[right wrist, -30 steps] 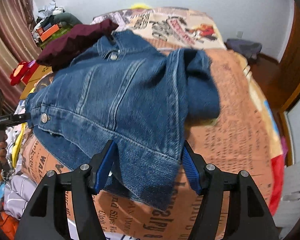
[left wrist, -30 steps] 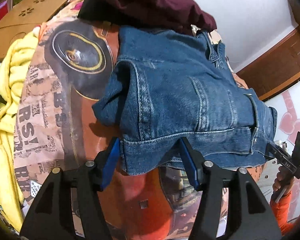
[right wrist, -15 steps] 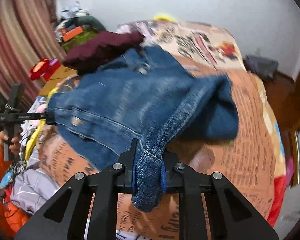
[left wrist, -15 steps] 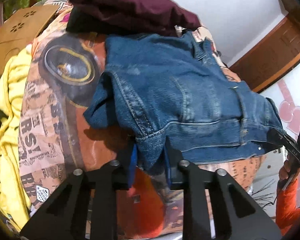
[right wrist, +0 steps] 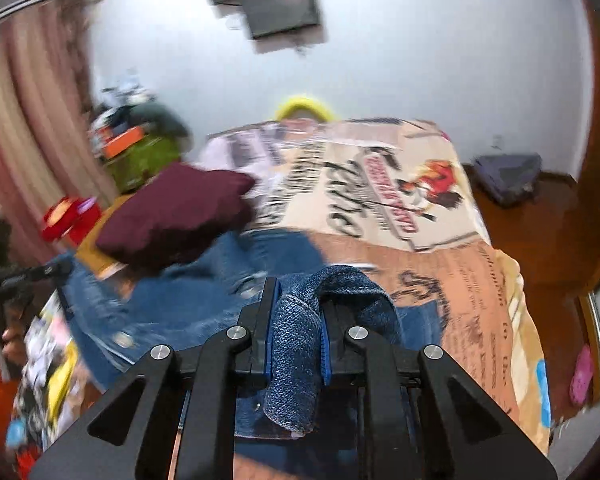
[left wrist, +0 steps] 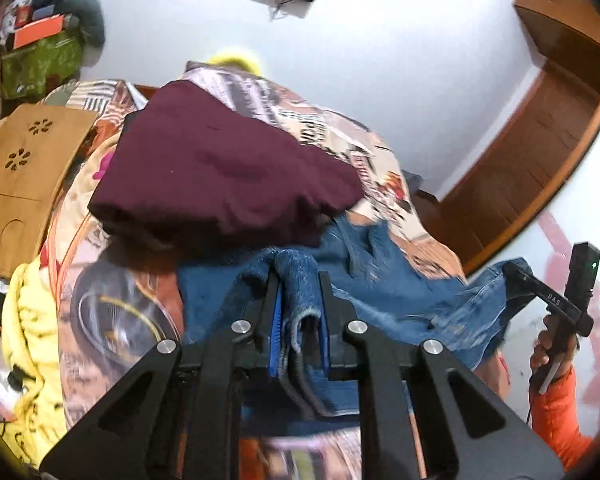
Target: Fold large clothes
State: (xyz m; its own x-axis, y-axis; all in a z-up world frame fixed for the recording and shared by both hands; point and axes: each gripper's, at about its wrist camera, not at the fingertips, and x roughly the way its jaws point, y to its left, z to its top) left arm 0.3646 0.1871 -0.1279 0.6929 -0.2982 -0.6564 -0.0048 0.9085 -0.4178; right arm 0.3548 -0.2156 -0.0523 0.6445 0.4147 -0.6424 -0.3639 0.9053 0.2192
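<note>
A blue denim jacket (left wrist: 396, 292) lies on the printed bedspread (left wrist: 340, 136). My left gripper (left wrist: 298, 280) is shut on the jacket's hem at one corner, and the cloth bunches between the blue pads. My right gripper (right wrist: 296, 292) is shut on the hem at the other corner, and a fold of the denim jacket (right wrist: 300, 344) hangs over its fingers. Both corners are lifted off the bed. The right gripper also shows at the right edge of the left wrist view (left wrist: 516, 272), holding the denim.
A folded maroon garment (left wrist: 220, 172) sits on the bed just beyond the jacket, also in the right wrist view (right wrist: 172, 216). A yellow garment (left wrist: 28, 336) and a wooden lap table (left wrist: 24, 176) lie to the left. Wooden floor (right wrist: 540, 248) runs along the bed's right.
Both grippers went from open around the jacket's hem to shut on it. They have since lifted the hem and tilted up toward the far wall.
</note>
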